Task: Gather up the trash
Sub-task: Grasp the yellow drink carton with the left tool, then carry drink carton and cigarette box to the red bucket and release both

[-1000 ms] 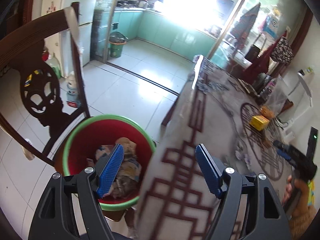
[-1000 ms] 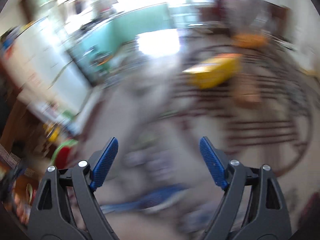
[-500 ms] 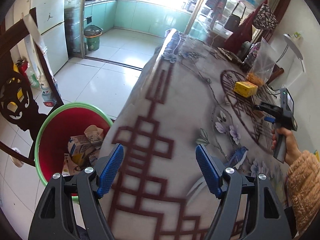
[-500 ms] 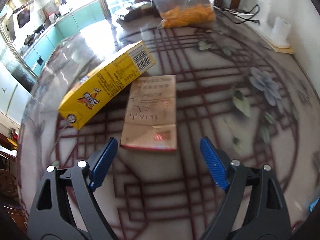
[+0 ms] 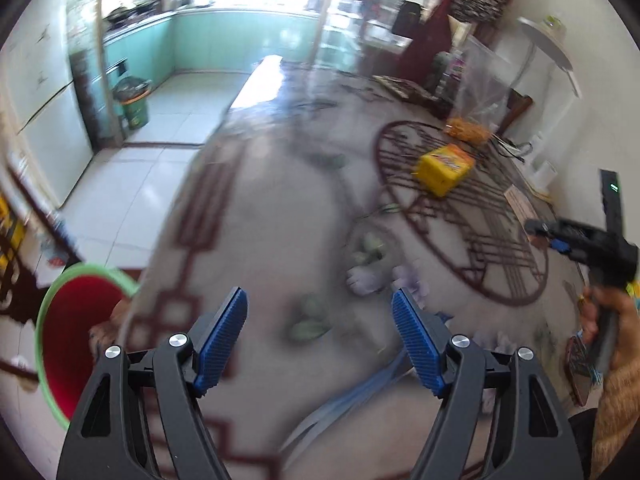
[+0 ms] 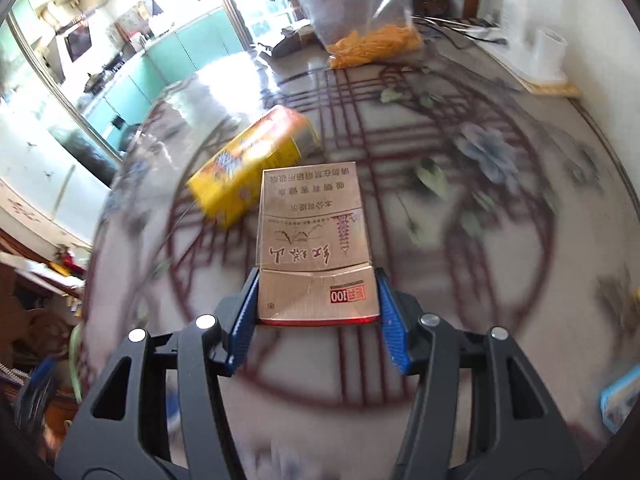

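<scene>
My right gripper (image 6: 316, 300) is shut on a flat tan cigarette pack (image 6: 314, 240) with Chinese print, over the patterned tablecloth. It also shows at the right of the left wrist view (image 5: 560, 236), the pack (image 5: 520, 206) lying under its tip. A yellow box (image 6: 248, 164) lies just behind the pack; it also shows in the left wrist view (image 5: 444, 168). My left gripper (image 5: 320, 328) is open and empty above the near part of the table. A red bin with a green rim (image 5: 72, 320) stands on the floor at the left, beside the table edge.
A clear bag of orange snacks (image 6: 372, 40) stands at the back of the table. A white cup (image 6: 550, 52) and cables sit at the far right. A green bin (image 5: 134, 104) stands in the kitchen doorway. A dark wooden chair (image 5: 24, 232) is left of the red bin.
My right gripper has moved forward and closed on the cigarette pack. My left gripper has swung right from the red bin to over the table.
</scene>
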The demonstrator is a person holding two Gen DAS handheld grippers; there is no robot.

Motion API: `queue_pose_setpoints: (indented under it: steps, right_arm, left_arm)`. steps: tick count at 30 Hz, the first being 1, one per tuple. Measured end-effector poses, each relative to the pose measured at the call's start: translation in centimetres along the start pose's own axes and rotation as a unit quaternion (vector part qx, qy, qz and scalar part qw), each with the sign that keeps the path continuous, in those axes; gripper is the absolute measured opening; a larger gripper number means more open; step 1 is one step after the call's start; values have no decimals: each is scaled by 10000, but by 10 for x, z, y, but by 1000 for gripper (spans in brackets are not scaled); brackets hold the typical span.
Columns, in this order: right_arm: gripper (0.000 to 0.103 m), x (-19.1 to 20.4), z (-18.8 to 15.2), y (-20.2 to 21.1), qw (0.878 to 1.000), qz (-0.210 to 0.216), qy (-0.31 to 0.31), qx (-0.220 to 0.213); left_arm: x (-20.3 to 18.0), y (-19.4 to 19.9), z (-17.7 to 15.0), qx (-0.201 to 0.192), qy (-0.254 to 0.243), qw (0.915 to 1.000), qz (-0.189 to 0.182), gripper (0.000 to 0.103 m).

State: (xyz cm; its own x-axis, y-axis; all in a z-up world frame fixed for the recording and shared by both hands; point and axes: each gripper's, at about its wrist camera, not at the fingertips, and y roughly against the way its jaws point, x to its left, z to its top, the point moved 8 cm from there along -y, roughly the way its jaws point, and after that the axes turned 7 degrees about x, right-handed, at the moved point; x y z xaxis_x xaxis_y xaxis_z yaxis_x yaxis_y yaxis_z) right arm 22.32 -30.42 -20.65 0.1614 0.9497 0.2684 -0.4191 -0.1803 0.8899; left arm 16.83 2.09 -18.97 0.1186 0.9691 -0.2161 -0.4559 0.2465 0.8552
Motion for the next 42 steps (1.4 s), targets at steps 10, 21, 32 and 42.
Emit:
queue_pose_setpoints:
  steps: [10,21,32,42]
  right_arm:
    - [53,-40,-25,17,9898,1057,-938,-204]
    - [53,-55,-9,14,9704,1874,-1508,-229]
    - [53,-50,-5,23,9651,2168,-1442,-295]
    - [53,-54,-8,15,9728,1859,-1362,-233]
  left_arm:
    - [-149,-90,92,91,-1672,9855,275,78]
    - [-203,-171,157,339,-2435,9662,774,90]
    - [-225,-214,152,748,-2489,9625,781,64]
    - [-209,-176,130,493,-2024,9771,441,56]
